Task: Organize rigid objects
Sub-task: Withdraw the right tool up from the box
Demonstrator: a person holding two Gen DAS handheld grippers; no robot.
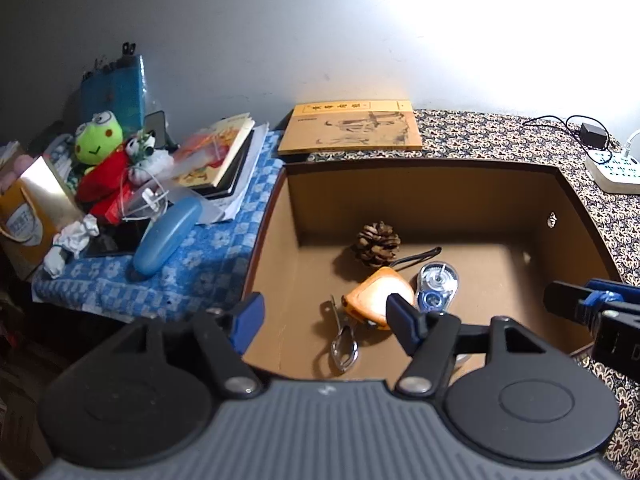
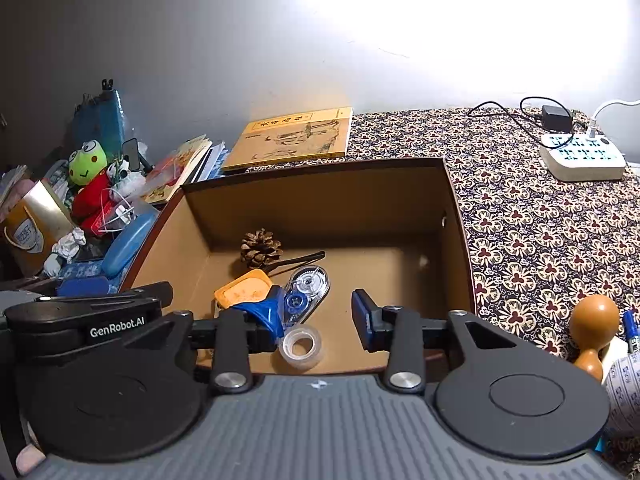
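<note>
An open cardboard box [image 1: 420,196] [image 2: 320,196] holds a pine cone [image 1: 377,244] [image 2: 261,248], an orange tape measure [image 1: 372,300] [image 2: 242,290], a clear correction tape dispenser [image 1: 437,284] [image 2: 306,290] and nail clippers [image 1: 343,344]. A roll of clear tape [image 2: 301,347] lies at the box's near wall. My left gripper [image 1: 326,316] is open and empty above the box's near left part. My right gripper [image 2: 318,320] is open and empty above the tape roll. A wooden stamp [image 2: 590,328] stands outside the box at the right.
A yellow book [image 1: 350,128] [image 2: 292,138] lies behind the box. A power strip [image 1: 612,170] [image 2: 582,156] with cables sits far right on the patterned cloth. Left are a blue glasses case [image 1: 168,236], a frog plush [image 1: 98,140] and stacked books [image 1: 224,156].
</note>
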